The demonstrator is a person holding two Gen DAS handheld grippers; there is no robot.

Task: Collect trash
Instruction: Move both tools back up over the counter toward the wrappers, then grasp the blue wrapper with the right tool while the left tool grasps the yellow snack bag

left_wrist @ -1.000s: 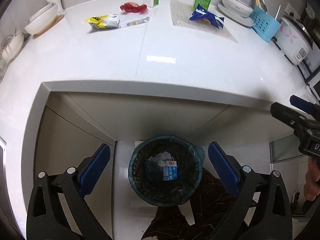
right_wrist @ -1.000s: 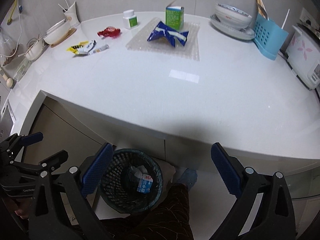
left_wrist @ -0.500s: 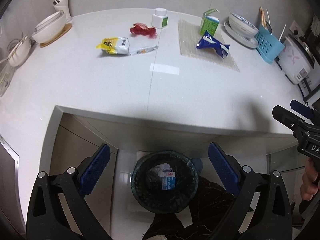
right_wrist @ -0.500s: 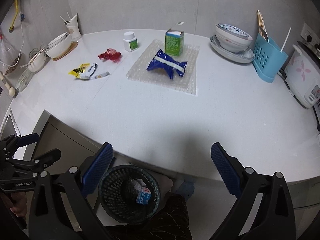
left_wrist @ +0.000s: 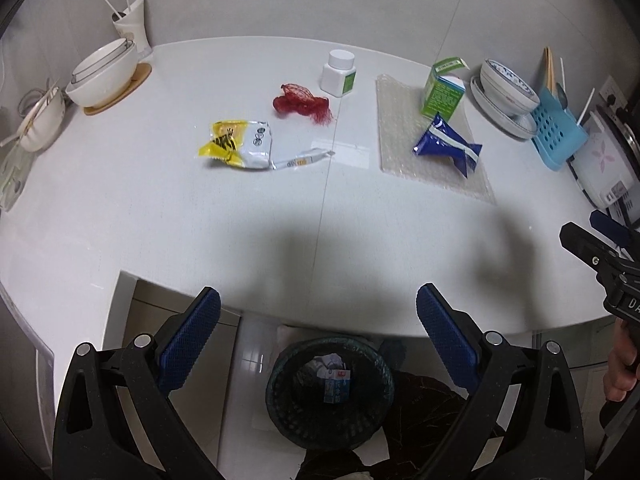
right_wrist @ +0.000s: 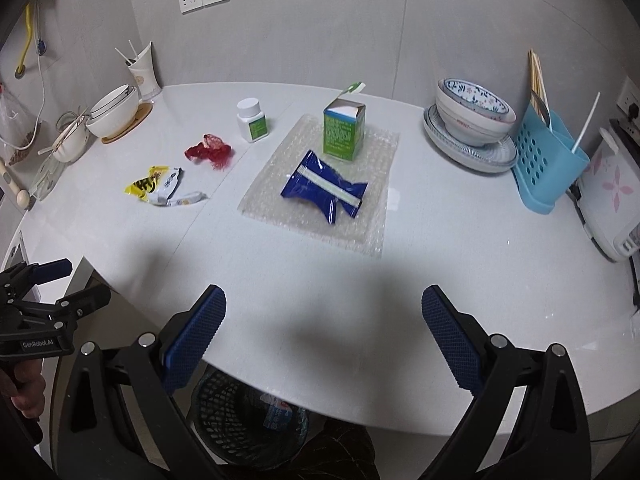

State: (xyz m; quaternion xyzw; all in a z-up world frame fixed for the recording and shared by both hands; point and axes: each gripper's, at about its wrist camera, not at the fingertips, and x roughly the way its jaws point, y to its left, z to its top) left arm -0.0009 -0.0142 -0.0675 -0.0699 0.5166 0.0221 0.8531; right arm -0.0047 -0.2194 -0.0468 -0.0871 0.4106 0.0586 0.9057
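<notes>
Trash lies on the white counter: a yellow and white wrapper, a thin sachet, red netting, a white pill bottle, a green carton and a blue packet on bubble wrap. A dark mesh bin stands on the floor under the counter edge, with a small carton inside. My left gripper and right gripper are both open and empty, above the counter's front edge.
White bowls and a cup with straws stand at the back left. Stacked patterned bowls, a blue utensil caddy and a white rice cooker stand at the right.
Both grippers have risen from over the bin and tilted up toward the counter. The counter trash now fills more of each view. Both stay open.
</notes>
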